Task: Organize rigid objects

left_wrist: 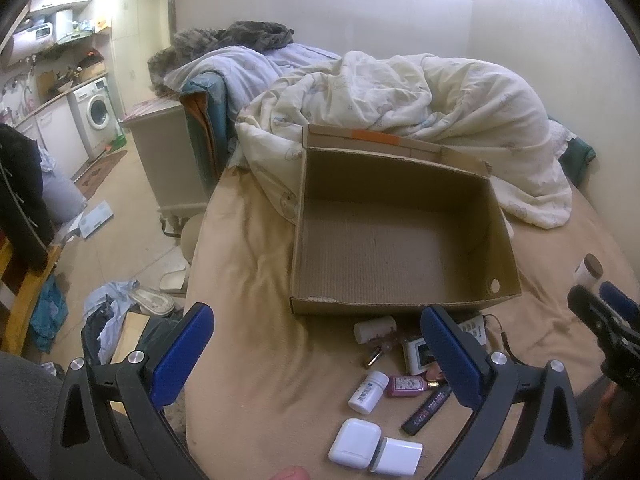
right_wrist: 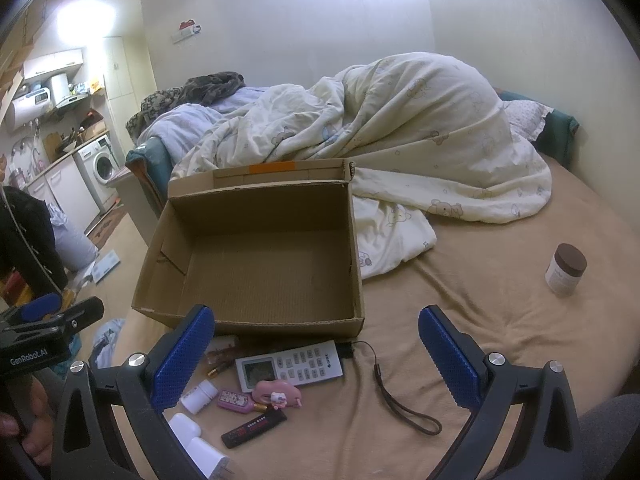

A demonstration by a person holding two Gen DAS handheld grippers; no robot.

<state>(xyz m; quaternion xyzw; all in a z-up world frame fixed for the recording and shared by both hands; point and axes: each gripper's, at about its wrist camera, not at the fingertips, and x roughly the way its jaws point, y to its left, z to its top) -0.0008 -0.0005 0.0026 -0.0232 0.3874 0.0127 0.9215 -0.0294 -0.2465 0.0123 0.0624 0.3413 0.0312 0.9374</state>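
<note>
Left gripper (left_wrist: 316, 354): jaws spread wide, nothing between them, hovering over the near edge of the bed.
Right gripper (right_wrist: 316, 354): jaws likewise released and wide apart, gripping nothing.
Cardboard box (left_wrist: 404, 300): open-topped, sitting on the tan sheet (left_wrist: 256, 280), beyond both pairs of fingers; its near wall lies just past the fingertips in each wrist view.
Remote control (right_wrist: 290, 364): white, lying flat just in front of the box, between the right gripper's fingers as seen from its camera (lower than the fingertips, not touched).
Small items: a white pill bottle (left_wrist: 368, 392), a pink bottle (left_wrist: 406, 386), a black tube (left_wrist: 426, 414), a white earbud case (left_wrist: 354, 443) and a white charger plug (left_wrist: 398, 456) lie clustered on the sheet near the left gripper's right finger.
Jar (right_wrist: 565, 269): brown-lidded, upright, well apart from the cluster, off to the right.
Quilt (right_wrist: 400, 128): rumpled, behind the box.
</note>
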